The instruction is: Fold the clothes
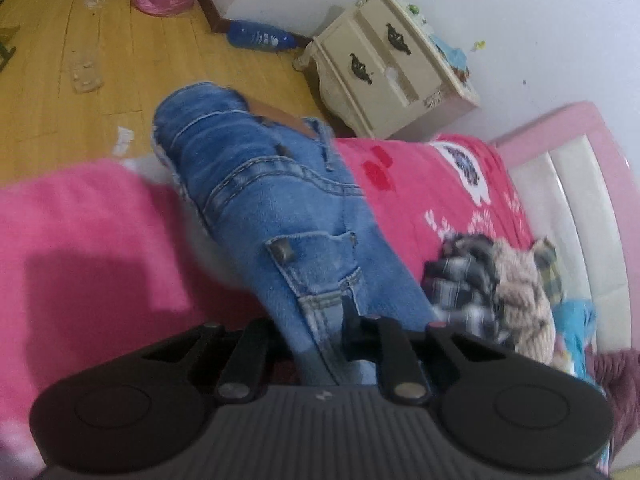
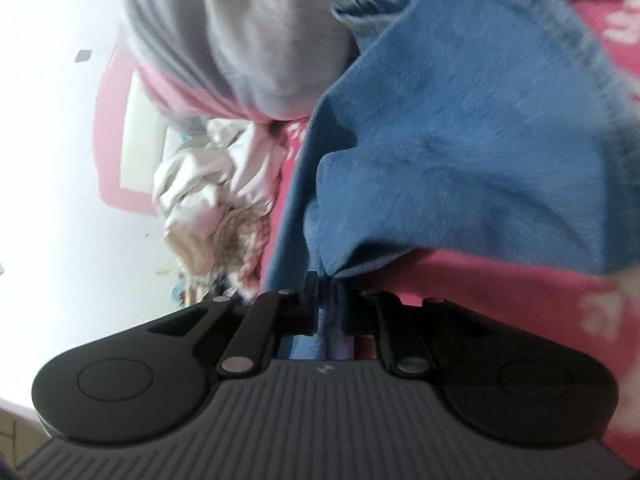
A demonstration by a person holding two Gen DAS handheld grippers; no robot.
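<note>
1. Floor (image 1: pixel 100 80): yellow wood boards, littered with scraps.
2. Wall (image 1: pixel 520 8): plain white.
3. Nightstand (image 1: pixel 384 68): cream, two drawers, dark handles, against the wall.
4. Bed headboard (image 1: pixel 580 184): pink frame, cream padded panels.
5. Blue bottle (image 1: pixel 260 38): lying on the floor.

Ahead of the left gripper (image 1: pixel 326 330) the jeans (image 1: pixel 280 200) fill the middle — no way straight through. To its left the pink blanket (image 1: pixel 88 240) lies bare and open. To its right a heap of clothes (image 1: pixel 500 288) crowds the bed. Before the right gripper (image 2: pixel 326 286) denim blocks centre and right, with a pale bundle (image 2: pixel 208 184) on the left.
</note>
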